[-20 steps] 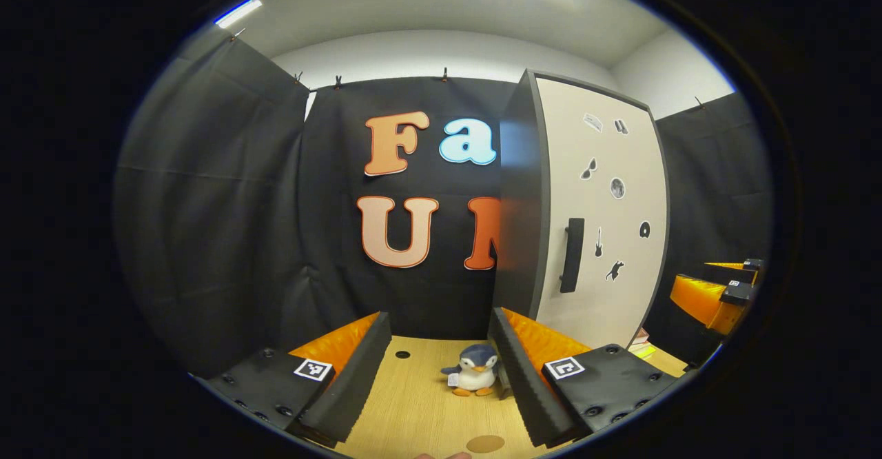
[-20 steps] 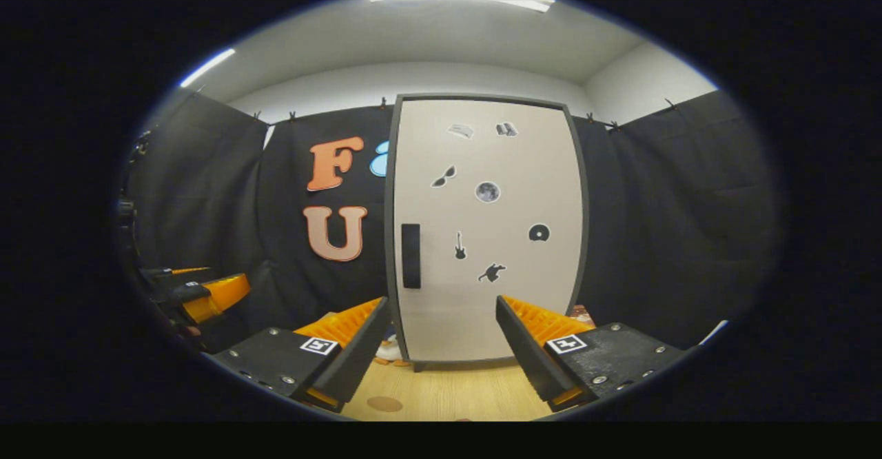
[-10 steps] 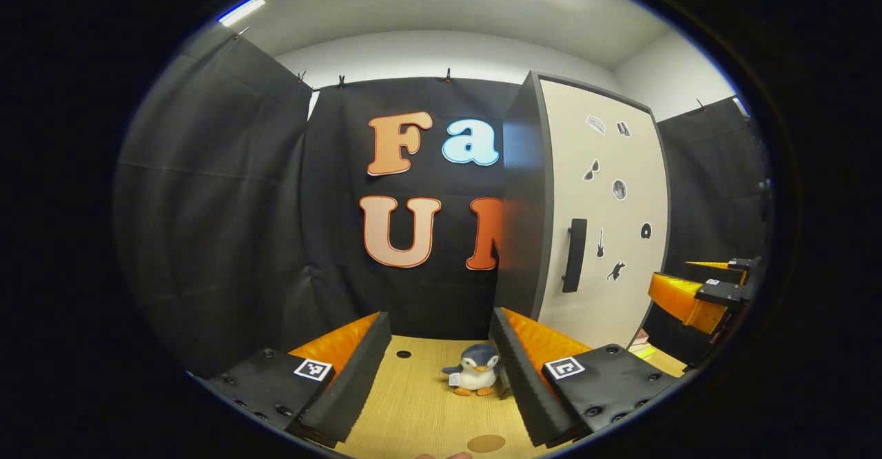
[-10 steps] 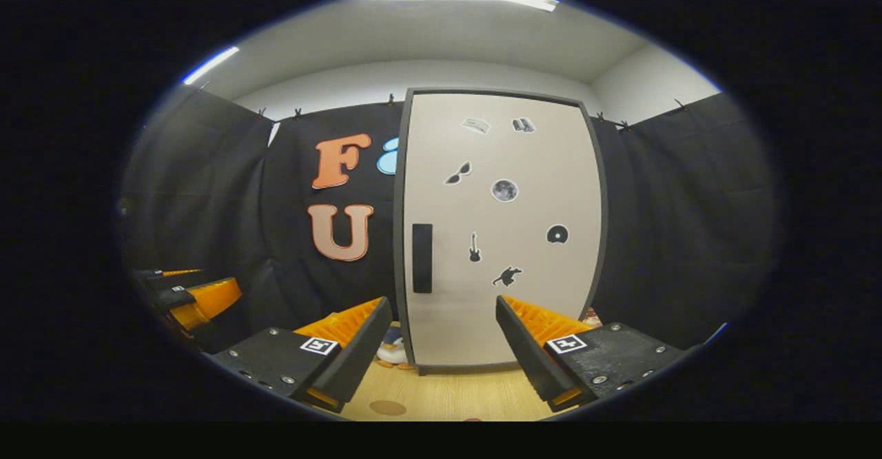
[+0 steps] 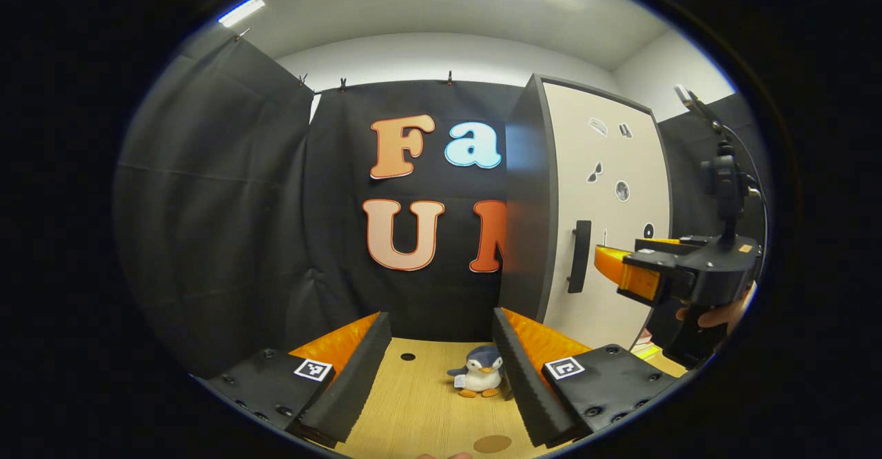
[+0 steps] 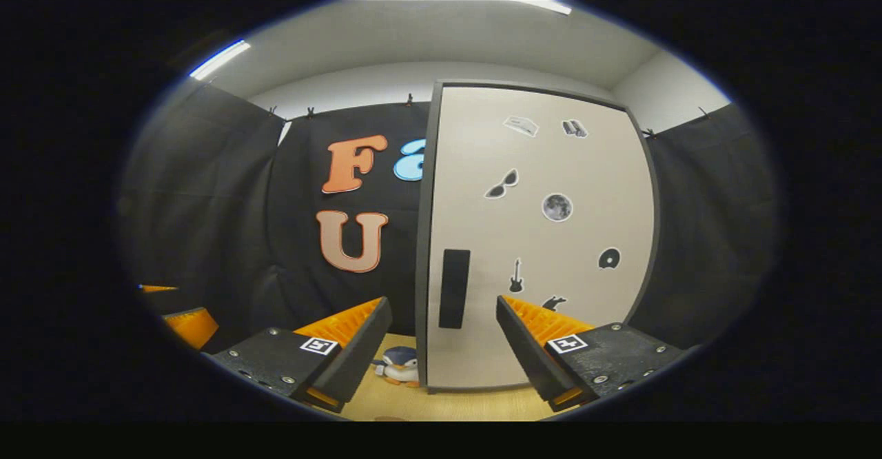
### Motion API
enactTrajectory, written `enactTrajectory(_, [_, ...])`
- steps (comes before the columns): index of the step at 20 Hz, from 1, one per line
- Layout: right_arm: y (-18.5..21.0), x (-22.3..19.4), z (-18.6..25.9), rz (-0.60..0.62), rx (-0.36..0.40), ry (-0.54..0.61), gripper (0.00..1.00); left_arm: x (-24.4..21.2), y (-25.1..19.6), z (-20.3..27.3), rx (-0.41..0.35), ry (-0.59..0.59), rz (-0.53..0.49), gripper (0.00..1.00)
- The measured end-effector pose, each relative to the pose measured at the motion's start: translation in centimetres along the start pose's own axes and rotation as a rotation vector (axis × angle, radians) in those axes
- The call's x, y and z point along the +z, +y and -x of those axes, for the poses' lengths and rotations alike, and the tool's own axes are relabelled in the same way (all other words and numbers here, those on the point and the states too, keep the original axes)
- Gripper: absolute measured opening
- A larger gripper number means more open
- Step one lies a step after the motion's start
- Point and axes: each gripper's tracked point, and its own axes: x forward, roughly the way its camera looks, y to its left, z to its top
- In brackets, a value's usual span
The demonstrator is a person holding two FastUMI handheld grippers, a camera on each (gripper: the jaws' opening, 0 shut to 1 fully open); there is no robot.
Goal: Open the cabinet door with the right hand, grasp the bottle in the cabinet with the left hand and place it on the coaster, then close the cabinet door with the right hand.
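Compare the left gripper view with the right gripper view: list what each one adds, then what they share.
Left gripper view adds: the cabinet's dark side panel, the right gripper seen side-on, open, near the door handle, and the hand holding it.
Right gripper view adds: the left gripper at its left edge, and the cabinet door seen nearly head-on.
Shared: the closed door with stickers, its handle, the penguin toy and the wooden table.

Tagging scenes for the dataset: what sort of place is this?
Probably a staged recording booth, not a home: black cloth walls clipped up around a wooden table, with a lone sticker-covered cabinet and a toy penguin.
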Motion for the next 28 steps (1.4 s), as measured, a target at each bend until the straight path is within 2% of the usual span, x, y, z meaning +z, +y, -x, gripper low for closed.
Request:
enactTrajectory(5, [0.8,-0.4,-4.4,0.002,0.008,0.012,0.97,-0.5,1.4,-0.8,0.02,0.003,0.003,0.96])
enactTrajectory(14, [-0.5,-3.0,-9.7,-0.023,-0.037,0.057,0.93,-2.8,4.1,-2.6,0.071,0.047,-0.001,0.96])
enactTrajectory(15, [-0.8,-3.3,-10.0,-0.024,-0.044,0.061,0.9,-3.0,4.5,-2.8,0.077,0.052,-0.004,0.99])
enactTrajectory(16, [-0.9,-3.5,-10.2,-0.027,-0.049,0.068,0.86,-3.1,4.8,-2.9,0.081,0.057,-0.005,0.96])
enactTrajectory(18, [-1.2,-3.7,-10.5,-0.026,-0.064,0.07,0.72,-3.6,5.1,-3.4,0.084,0.065,-0.004,0.96])
enactTrajectory(20, [-1.9,-4.1,-10.5,-0.014,-0.091,0.078,0.54,-3.9,5.3,-3.5,0.084,0.073,-0.005,0.96])
enactTrajectory(21, [-1.9,-4.0,-10.6,-0.03,-0.092,0.073,0.41,-4.1,5.4,-3.7,0.082,0.077,-0.005,0.96])
enactTrajectory(22, [-1.9,-4.1,-10.6,-0.05,-0.095,0.077,0.39,-4.1,5.4,-3.8,0.075,0.077,-0.004,0.94])
enactTrajectory(28, [-1.9,-4.2,-10.3,-0.107,-0.135,0.119,0.34,-3.5,5.3,-3.5,0.043,0.062,-0.01,0.96])
